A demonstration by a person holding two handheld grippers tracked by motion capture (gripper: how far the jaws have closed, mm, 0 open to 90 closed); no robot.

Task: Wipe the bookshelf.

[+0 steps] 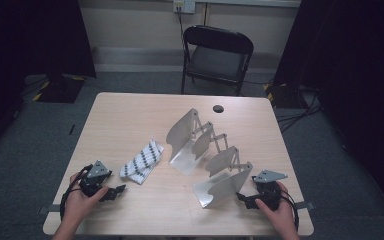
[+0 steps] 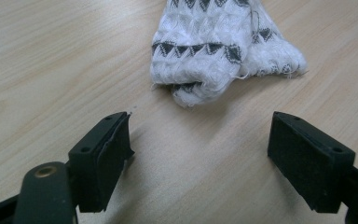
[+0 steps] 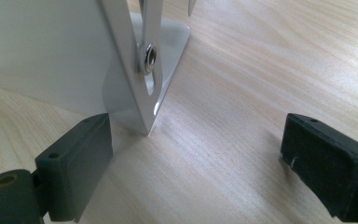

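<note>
High view: nothing is gripped yet; the white, black-patterned knitted sock (image 1: 141,162) lies near the desk's front-left edge, just ahead of the wide-open left gripper (image 1: 120,190) (right gripper (image 1: 241,199) likewise wide, empty).

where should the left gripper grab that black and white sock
Probably at the near folded end of the sock, coming in low from the person's side. That end lies bunched and raised off the table, straight ahead of the open left gripper, so the jaws could straddle it and close across its width.
</note>
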